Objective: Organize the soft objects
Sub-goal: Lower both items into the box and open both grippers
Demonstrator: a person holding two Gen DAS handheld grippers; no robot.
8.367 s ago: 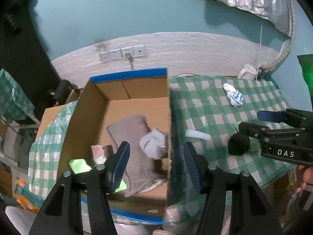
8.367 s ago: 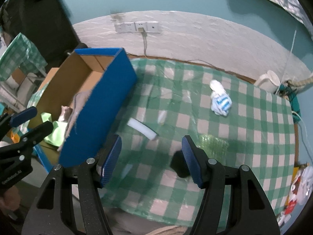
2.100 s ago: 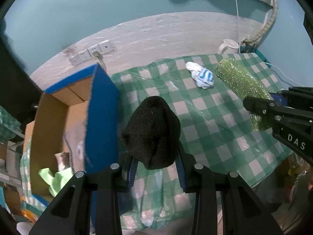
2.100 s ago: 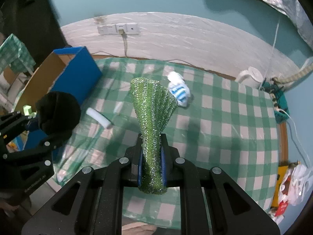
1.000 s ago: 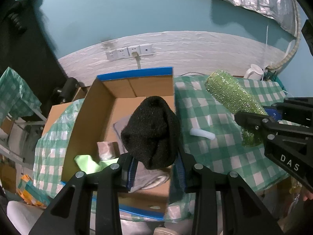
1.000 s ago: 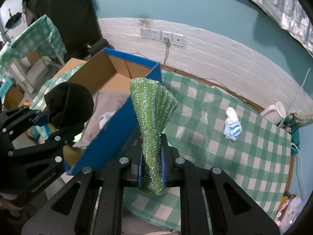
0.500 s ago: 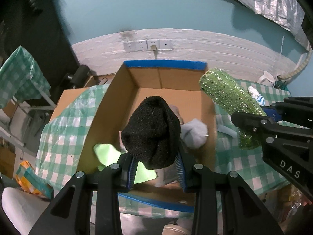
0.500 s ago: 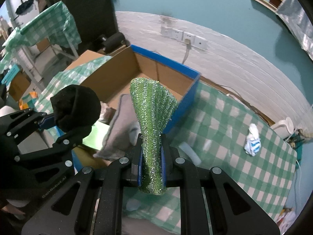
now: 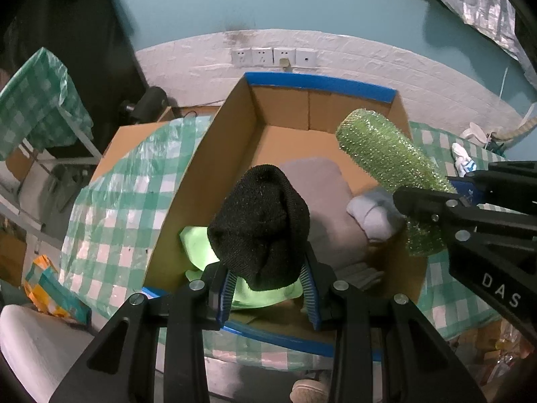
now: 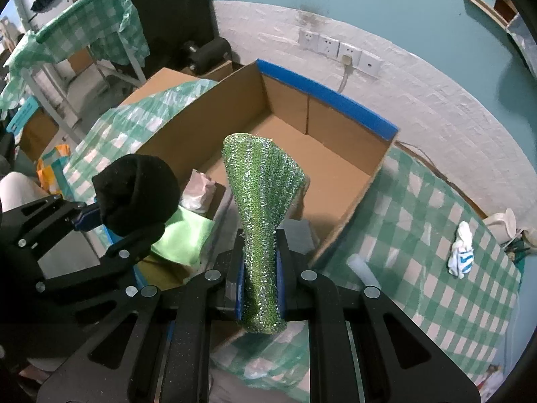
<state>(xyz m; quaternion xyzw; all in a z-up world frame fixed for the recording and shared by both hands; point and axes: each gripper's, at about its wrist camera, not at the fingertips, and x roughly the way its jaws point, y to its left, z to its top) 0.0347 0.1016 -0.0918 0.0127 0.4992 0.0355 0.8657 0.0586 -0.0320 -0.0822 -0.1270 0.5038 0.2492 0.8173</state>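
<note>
While I'm hovering over the checked tabletop [image 10: 436,235], teal wall behind:
Left claw [image 9: 268,288] is gripping a black hat [image 9: 260,221], right claw [image 10: 260,285] a green scrubber [image 10: 263,201], above the cardboard box [image 9: 208,174].

Black knit hat [image 9: 260,223] and glittery green cloth [image 10: 263,215] above box [image 9: 322,82].

Both wrist views look down, close, sharing the cardboard box [image 9: 214,154].

Dim indoor light, strong fisheye warp, dark corners.
</note>
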